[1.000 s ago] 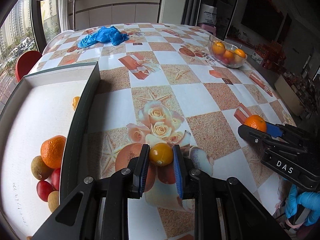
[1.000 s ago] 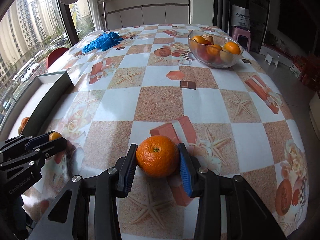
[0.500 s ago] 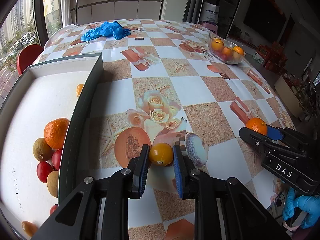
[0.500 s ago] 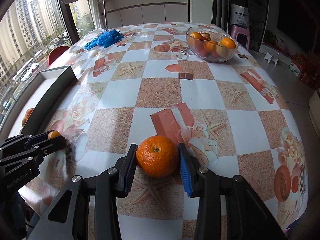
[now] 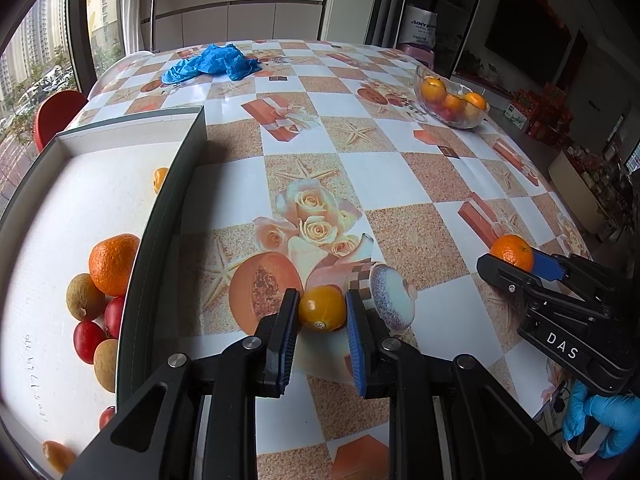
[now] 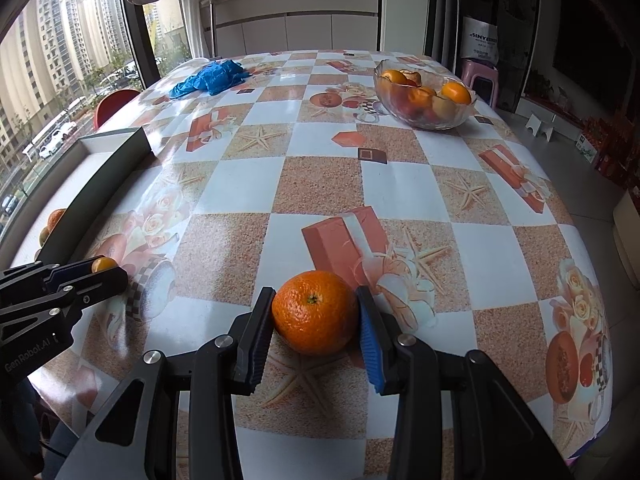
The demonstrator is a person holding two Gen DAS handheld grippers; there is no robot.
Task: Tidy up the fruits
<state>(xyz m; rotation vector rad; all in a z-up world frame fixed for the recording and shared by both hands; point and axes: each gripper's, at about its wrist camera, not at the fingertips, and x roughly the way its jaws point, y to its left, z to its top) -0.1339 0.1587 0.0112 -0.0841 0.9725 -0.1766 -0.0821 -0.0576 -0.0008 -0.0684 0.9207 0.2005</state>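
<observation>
Left claw (image 5: 322, 312), black with blue ribbed pads, clamped narrow on a small smooth yellow-orange citrus fruit (image 5: 322, 308), both pads pressed against its sides; the fruit hangs above the worktop (image 5: 420, 168), which wears a glossy checked cloth printed with roses, starfish and gift boxes. Right claw (image 6: 316, 316) closed on a larger round dimpled orange (image 6: 315, 312), stem scar facing the camera, pads tight on both flanks, likewise over the cloth near the worktop's near edge. From the left wrist view the right claw shows at the far right with its orange between the pads, and a hand in a blue glove (image 5: 604, 420) grips the handle below. Just left of the left claw lies a shallow white tray with dark raised walls (image 5: 168, 208); inside it, clustered by the right wall, a large orange (image 5: 113, 264), brownish-tan round fruits (image 5: 83, 297) and small red fruits (image 5: 89, 342), with another small orange fruit (image 5: 160, 180) farther back against the same wall. At the far right side of the worktop stands a clear glass bowl (image 6: 424, 94) holding oranges and reddish fruit. A crumpled blue glove heap (image 5: 212, 63) lies at the far end. A red chair back (image 5: 58, 114) shows beyond the worktop's left edge, by the window.
</observation>
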